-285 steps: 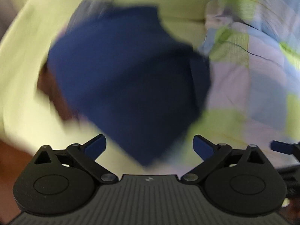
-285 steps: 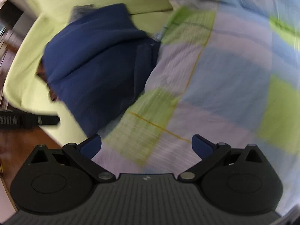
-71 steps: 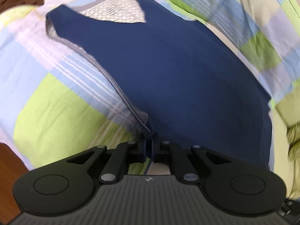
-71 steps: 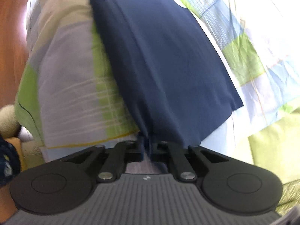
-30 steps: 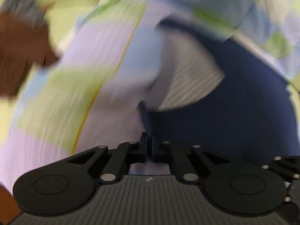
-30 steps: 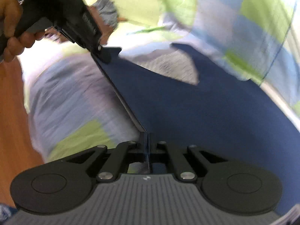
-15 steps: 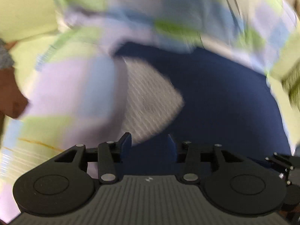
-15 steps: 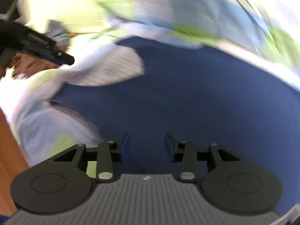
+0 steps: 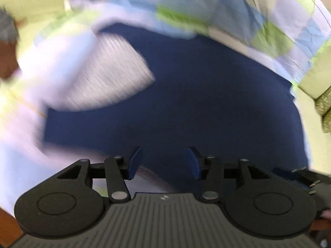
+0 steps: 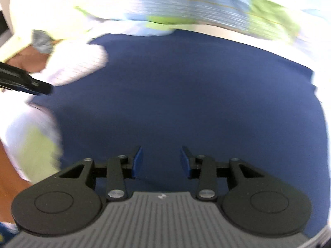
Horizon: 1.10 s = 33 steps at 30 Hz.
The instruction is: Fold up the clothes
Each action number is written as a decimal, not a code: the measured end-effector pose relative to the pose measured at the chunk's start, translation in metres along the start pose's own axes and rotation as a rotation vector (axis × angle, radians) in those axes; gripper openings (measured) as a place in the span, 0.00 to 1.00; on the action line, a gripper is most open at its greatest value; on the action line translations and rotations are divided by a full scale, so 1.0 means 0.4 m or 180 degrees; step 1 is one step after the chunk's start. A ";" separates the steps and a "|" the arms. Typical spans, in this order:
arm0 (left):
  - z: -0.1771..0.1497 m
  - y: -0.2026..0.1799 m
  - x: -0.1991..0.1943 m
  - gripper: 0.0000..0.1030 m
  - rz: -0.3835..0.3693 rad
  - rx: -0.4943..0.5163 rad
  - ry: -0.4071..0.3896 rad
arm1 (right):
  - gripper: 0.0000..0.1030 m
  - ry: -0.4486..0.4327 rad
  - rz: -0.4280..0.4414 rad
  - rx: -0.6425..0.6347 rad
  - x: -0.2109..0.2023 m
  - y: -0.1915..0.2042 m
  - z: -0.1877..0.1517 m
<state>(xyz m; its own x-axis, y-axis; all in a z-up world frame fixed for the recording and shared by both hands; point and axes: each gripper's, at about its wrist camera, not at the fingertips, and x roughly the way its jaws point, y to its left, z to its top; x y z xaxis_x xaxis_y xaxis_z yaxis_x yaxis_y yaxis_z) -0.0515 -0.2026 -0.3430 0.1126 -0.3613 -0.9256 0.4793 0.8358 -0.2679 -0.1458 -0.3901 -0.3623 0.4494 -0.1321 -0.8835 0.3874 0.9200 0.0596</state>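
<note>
Right hand-held gripper [image 10: 160,161], jaws apart, above navy garment [image 10: 186,95]. Spread flat on checked bedspread [image 10: 186,6]. Left hand-held gripper [image 10: 44,87] at garment's left edge.

Both the left claw [image 9: 164,161] and right claw [image 10: 161,161] have released the navy garment [image 10: 186,103].

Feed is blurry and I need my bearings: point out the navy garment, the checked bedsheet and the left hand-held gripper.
navy garment [image 10: 196,95]: right wrist view, middle of its spread cloth.
checked bedsheet [image 9: 275,35]: left wrist view, green and blue squares beyond the garment.
left hand-held gripper [image 9: 164,161]: left wrist view, open gap midway between its blue fingertips.
</note>
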 end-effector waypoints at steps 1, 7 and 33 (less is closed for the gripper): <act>-0.025 -0.016 0.001 0.51 0.0073 -0.0036 0.0011 | 0.41 0.0059 0.0041 0.0020 0.002 -0.034 -0.032; -0.212 -0.241 -0.033 0.52 0.0075 -0.0731 -0.0262 | 0.41 0.0065 0.0764 -0.0188 -0.154 -0.230 -0.113; -0.098 -0.845 0.290 0.52 -0.0241 -0.0764 -0.0383 | 0.16 0.0196 0.0899 -0.0727 0.052 -0.699 0.300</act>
<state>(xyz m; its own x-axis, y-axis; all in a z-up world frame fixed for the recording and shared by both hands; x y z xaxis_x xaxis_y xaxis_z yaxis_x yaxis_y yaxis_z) -0.2346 -0.5108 -0.3704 0.1936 -0.4609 -0.8661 0.2719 0.8734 -0.4040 -0.1482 -0.6943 -0.3417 0.4611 0.1551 -0.8737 0.0621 0.9766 0.2061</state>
